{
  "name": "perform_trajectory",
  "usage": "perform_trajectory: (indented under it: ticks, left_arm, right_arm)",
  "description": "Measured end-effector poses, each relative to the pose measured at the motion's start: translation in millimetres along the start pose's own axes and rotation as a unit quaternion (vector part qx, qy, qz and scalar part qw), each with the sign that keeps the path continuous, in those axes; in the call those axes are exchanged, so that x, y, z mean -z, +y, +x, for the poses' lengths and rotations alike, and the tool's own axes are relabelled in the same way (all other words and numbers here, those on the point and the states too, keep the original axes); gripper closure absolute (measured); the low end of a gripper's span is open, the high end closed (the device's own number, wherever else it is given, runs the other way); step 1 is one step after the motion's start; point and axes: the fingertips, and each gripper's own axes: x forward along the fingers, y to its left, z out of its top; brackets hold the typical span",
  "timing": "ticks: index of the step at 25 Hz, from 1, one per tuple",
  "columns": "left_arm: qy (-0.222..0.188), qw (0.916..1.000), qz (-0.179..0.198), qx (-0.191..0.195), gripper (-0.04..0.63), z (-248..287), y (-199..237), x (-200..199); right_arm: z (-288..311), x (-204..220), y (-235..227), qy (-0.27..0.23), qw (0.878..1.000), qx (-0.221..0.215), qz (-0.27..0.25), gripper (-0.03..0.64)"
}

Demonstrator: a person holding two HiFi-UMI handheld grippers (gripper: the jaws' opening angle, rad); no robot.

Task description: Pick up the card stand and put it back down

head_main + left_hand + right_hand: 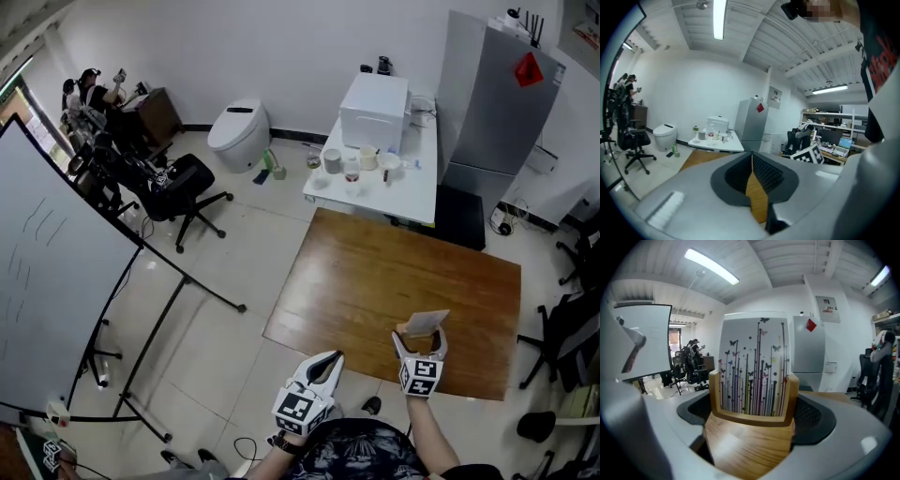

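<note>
The right gripper [421, 339] is clamped on a small light-wood card stand [749, 442], its dark ridged pads [813, 417] pressing the block from either side. The right gripper view shows what the head view cannot: the stand's slot holds an upright white card [753, 364] printed with thin coloured vertical lines and small butterflies. Ahead of these jaws, beyond the card, stand a tall silver refrigerator [808, 355] and, off to the left, a large whiteboard on a stand [644, 341]. From the head view the stand and card appear only as a pale shape [424, 324] at the gripper's tips, above the near part of a brown wooden table [394, 267] (whether the base touches the tabletop cannot be told from there). The left gripper [327, 364] sits just to the left of the right one, off the table's near edge and over the pale tiled floor [225, 309]. In its own view its jaws [752, 176] meet with nothing between them, only a sliver of the wooden table showing through the seam. Ahead of it that view shows a white side table [717, 143] carrying a white box [717, 125] and cups, with the refrigerator beside it; the right gripper's marker cube [808, 154] lies off to its right.
</note>
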Motion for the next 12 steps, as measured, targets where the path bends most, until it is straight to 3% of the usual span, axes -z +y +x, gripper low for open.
perform_trajectory:
  ticks: [6, 9, 12]
  left_arm:
    - [0.031, 0.9904, -0.031, -0.131, 0.594, -74, 58, 22]
    - [0.034, 0.9757, -0.051, -0.21, 0.594, -119, 80, 31]
    - [0.039, 0.9608, -0.068, -0.266, 0.594, -152, 84, 46]
  right_arm:
    - [145, 30, 90, 0.055, 0.993, -0.092, -0.048, 0.1]
    - [213, 49, 133, 0.08, 0.986, -0.12, -0.08, 0.1]
    - [257, 89, 160, 0.112, 0.977, -0.14, -0.113, 0.1]
